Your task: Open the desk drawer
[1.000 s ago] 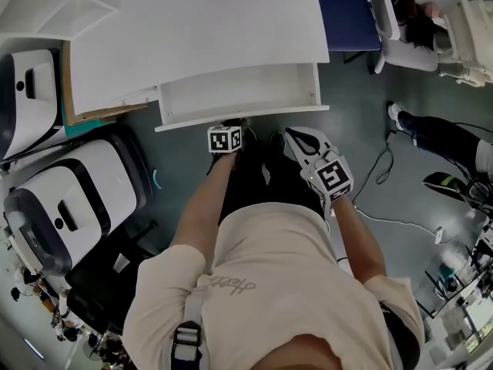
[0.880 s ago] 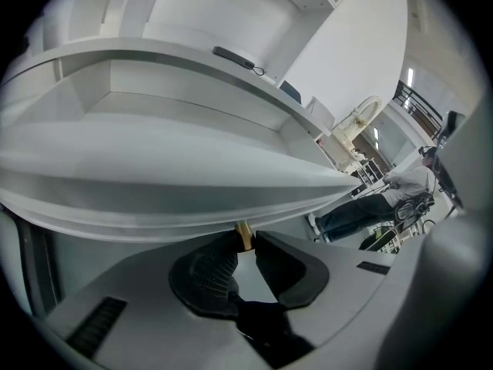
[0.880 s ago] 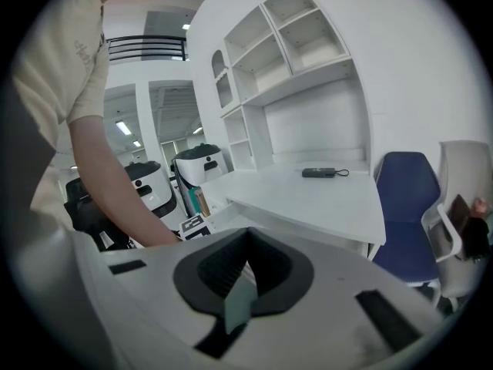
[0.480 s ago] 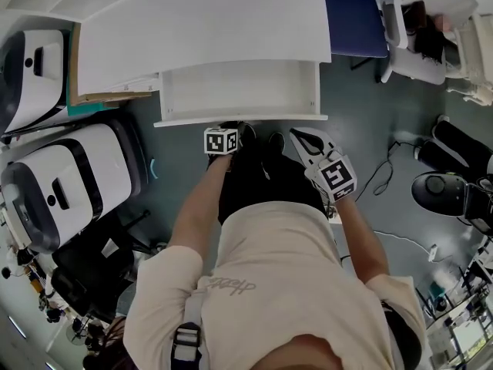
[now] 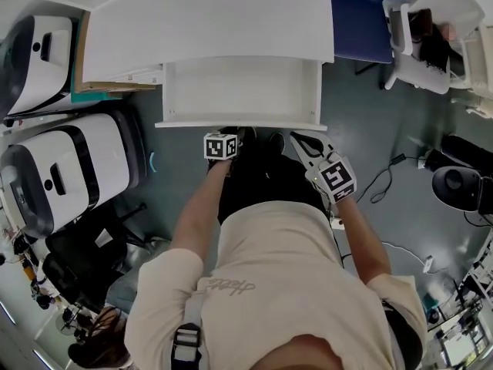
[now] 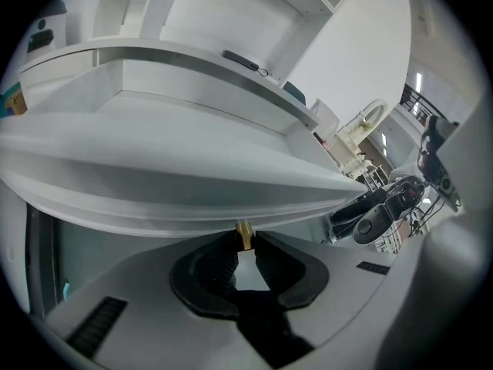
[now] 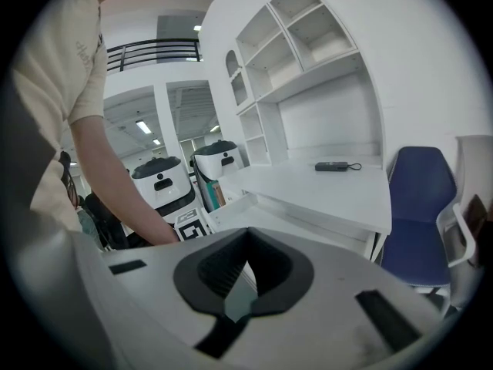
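The white desk (image 5: 208, 21) has its drawer (image 5: 239, 91) pulled out toward me, and the inside looks empty. My left gripper (image 5: 231, 132) is at the middle of the drawer front (image 5: 262, 123). In the left gripper view the drawer front (image 6: 154, 191) fills the upper frame, and the left gripper (image 6: 243, 241) is shut on the small brass knob (image 6: 243, 232) under its lower edge. My right gripper (image 5: 299, 139) hangs to the right of the drawer front, apart from it. In its own view the right gripper (image 7: 248, 233) is shut with nothing between the pads.
Two white machines (image 5: 62, 176) (image 5: 38, 48) stand on the floor to the left of the drawer. A blue chair (image 5: 366, 14) is at the right of the desk. A black device (image 7: 335, 166) lies on the desktop. Cables (image 5: 385, 179) run over the floor at the right.
The drawer has slid a little farther out of the desk with my left gripper on its knob. The right gripper has stayed beside it.
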`<state>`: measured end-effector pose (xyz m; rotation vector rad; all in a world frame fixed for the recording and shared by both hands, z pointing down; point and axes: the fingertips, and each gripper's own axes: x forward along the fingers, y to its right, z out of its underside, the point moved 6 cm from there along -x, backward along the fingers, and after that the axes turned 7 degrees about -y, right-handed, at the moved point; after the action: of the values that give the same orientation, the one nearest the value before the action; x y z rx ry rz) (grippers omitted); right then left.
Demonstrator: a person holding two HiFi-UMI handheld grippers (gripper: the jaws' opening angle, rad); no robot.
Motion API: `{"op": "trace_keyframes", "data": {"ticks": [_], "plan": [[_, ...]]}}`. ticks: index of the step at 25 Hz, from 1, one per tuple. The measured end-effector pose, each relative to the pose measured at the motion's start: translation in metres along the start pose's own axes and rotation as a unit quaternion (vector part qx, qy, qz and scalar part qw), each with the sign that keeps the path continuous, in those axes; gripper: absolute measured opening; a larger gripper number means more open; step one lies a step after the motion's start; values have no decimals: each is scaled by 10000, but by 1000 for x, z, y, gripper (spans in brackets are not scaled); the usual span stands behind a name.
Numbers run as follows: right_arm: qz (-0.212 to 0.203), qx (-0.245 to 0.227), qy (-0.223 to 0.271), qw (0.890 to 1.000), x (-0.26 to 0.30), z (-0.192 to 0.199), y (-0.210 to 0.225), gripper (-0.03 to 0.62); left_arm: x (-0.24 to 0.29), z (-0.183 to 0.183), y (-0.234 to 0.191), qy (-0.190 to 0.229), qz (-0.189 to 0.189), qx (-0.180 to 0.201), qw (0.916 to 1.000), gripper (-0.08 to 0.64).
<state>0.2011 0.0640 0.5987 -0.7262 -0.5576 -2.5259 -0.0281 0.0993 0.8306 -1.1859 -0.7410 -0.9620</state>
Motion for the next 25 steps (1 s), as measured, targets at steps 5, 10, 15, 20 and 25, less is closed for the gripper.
{"op": "trace_keyframes", "data": {"ticks": [5,10,15,20,25], "plan": [[-104,7,-25,9999,-1,6,-4,-2,-3,12,4,-69,16,-64,10000,75],[-188,4,-48,9998,3,10,-11,-2,-6,23,5,-93,60,-84,9999,75],[-243,-50,-110,9996,10,11,-19,-2,-7,26,6,27,45,-99,9999,75],[-201,-36,-105,9997,18,5,-23,-2,-7,28,3,494,-56,-278,9984,75],[-188,-57,-153,9997,25,5,-34,-2,-10,30,7,601,-261,-257,9975,77]]}}
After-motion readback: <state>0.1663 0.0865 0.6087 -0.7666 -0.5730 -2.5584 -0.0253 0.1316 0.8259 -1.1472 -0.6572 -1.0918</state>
